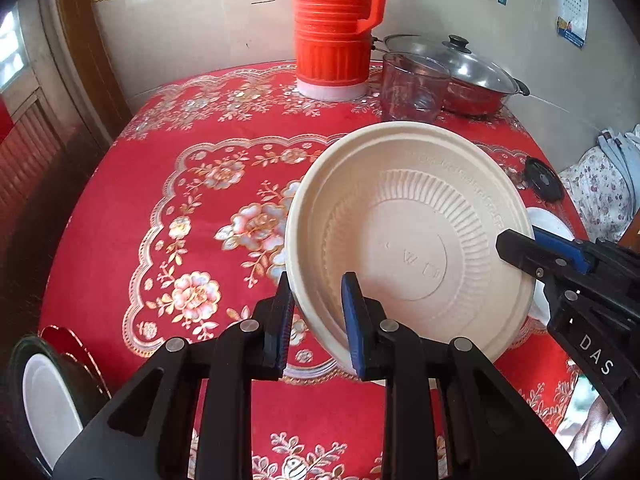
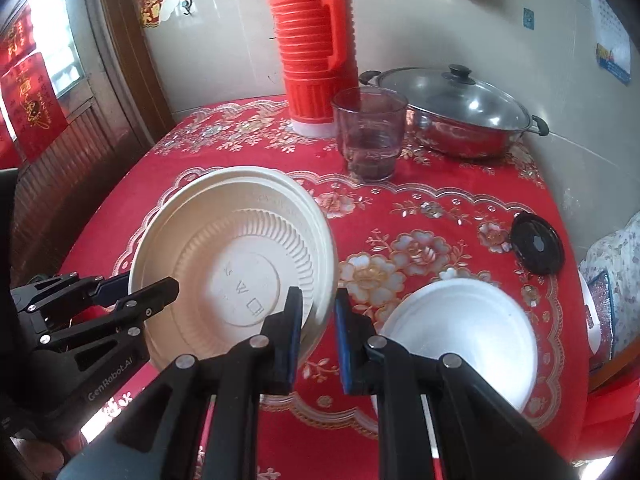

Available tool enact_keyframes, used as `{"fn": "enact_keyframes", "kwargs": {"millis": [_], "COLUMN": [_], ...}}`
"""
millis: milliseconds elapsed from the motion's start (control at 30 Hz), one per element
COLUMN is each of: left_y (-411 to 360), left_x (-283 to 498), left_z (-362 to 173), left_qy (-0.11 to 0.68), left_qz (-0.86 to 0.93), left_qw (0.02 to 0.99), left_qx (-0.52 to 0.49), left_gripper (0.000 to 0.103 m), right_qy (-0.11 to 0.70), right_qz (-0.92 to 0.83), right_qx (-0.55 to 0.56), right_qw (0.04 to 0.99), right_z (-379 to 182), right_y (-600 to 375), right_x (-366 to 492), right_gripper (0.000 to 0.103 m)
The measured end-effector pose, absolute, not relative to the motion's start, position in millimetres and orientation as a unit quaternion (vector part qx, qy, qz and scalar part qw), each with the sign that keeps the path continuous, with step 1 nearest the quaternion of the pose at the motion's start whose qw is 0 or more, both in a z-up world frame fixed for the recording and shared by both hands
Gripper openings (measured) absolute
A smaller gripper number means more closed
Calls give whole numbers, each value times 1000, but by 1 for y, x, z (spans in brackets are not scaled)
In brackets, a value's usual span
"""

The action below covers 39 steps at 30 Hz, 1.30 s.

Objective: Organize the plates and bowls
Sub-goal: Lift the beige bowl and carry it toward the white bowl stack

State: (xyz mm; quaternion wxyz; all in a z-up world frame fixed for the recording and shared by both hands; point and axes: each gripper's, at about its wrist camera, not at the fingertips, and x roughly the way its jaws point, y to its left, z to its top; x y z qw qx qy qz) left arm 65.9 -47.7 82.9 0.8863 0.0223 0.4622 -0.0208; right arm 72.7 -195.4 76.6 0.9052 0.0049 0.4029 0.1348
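A cream ribbed bowl [image 1: 404, 236] hangs tilted above the red tablecloth, its inside facing both cameras. My left gripper [image 1: 318, 320] is shut on its near left rim, one finger inside and one outside. My right gripper [image 1: 520, 242] is shut on the opposite rim. In the right wrist view the same bowl [image 2: 236, 264] has the right gripper [image 2: 320, 328] clamped on its right edge and the left gripper [image 2: 140, 284] on its left edge. The rim looks doubled, as if bowls are nested. A white plate [image 2: 460, 340] lies flat on the cloth to the right.
At the back stand a red thermos [image 2: 316, 48], a clear glass cup [image 2: 370, 136] and a lidded steel pot [image 2: 452, 112]. A black lid [image 2: 538, 244] lies at the right. Off the table's left front edge a white plate [image 1: 44, 400] stands beside red-gold plates [image 1: 72, 348].
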Motion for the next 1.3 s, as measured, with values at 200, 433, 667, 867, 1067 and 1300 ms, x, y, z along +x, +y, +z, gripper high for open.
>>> {"fn": "enact_keyframes", "kwargs": {"millis": [200, 433, 667, 867, 1067, 1300], "left_y": [-12, 34, 77, 99, 115, 140], "left_x": [30, -11, -40, -58, -71, -85], "left_z": [88, 101, 111, 112, 113, 117], "left_qy": [450, 431, 423, 420, 420, 423], "left_qz": [-3, 15, 41, 54, 57, 68], "left_qw": [893, 902, 905, 906, 906, 903], "left_qx": [16, 0, -5, -10, -21, -37], "left_gripper": [23, 23, 23, 23, 23, 23], "right_qy": [394, 377, 370, 369, 367, 362], "right_qz": [159, 193, 223, 240, 250, 273], "right_qx": [-10, -34, -54, -68, -83, -99], "right_qw": [905, 905, 900, 895, 892, 886], "right_z": [81, 91, 95, 95, 97, 102], "right_y": [-161, -115, -73, -45, -29, -5], "right_x": [41, 10, -7, -15, -24, -33], "right_gripper": [16, 17, 18, 18, 18, 18]}}
